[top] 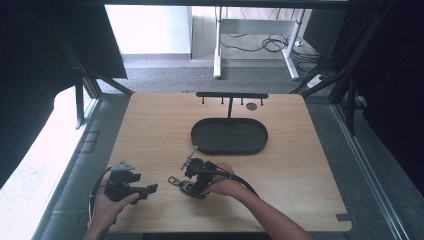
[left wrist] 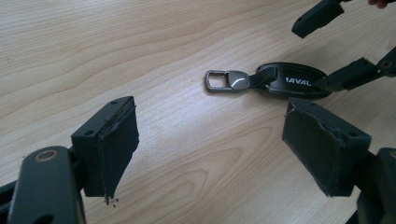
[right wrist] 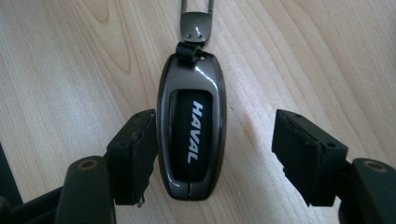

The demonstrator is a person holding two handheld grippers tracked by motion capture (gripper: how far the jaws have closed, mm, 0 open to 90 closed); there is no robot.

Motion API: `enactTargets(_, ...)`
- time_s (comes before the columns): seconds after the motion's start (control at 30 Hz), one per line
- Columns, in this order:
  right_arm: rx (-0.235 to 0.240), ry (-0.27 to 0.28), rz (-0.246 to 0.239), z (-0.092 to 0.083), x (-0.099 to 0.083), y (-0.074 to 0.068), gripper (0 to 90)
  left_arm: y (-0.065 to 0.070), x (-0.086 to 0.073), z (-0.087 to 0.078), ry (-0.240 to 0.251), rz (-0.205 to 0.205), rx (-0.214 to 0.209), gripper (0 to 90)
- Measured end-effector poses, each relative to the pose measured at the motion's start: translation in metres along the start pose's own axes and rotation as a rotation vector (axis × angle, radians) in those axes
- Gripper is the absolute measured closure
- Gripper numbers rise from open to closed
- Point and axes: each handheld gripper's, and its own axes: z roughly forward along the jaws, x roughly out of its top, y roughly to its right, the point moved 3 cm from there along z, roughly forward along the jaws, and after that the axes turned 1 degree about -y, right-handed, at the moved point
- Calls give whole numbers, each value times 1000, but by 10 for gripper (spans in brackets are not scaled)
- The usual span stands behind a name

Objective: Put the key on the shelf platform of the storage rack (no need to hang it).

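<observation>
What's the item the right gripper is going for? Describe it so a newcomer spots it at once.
On the wooden table, nearer the person than the black oval tray, a car key lies flat between the jaws of the right gripper, which stand open around it. It is a glossy dark oval fob with white HAVAL lettering and a metal clip at one end.

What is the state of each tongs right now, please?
Left tongs: open, holding nothing.
Right tongs: open around the dark glossy oval car key fob lying on the table, not gripping it.
</observation>
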Motion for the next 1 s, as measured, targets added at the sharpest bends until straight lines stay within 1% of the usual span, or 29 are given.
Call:
enactTargets(0.07,5,-1,-3,3,1,-2,312,0,0,0,0,0,-1,187)
enactTargets(0.17,0,-12,-12,6,2,-3,310,0,0,0,1,0,-2,187)
enactTargets(0.37,5,-17,-13,11,4,-5,311,0,0,0,-2,-1,-1,187)
enactTargets(0.47,3,-34,-16,16,5,-7,313,0,0,0,-1,-1,-2,187)
enactTargets(0.53,3,-34,-15,17,5,-7,314,0,0,0,-1,-1,-2,187)
enactTargets(0.57,2,-37,-25,18,6,-7,316,0,0,0,-2,-2,-2,187)
enactTargets(0.67,0,-47,-28,23,6,-9,328,0,0,0,-3,0,-3,187)
enactTargets(0.83,0,-55,-21,26,8,-10,343,0,0,0,-2,0,-2,187)
enactTargets(0.9,-4,-59,-31,28,8,-9,348,0,0,0,-2,0,-2,187)
enactTargets(1.0,-6,-55,-21,28,8,-9,359,0,0,1,-2,-1,-2,187)
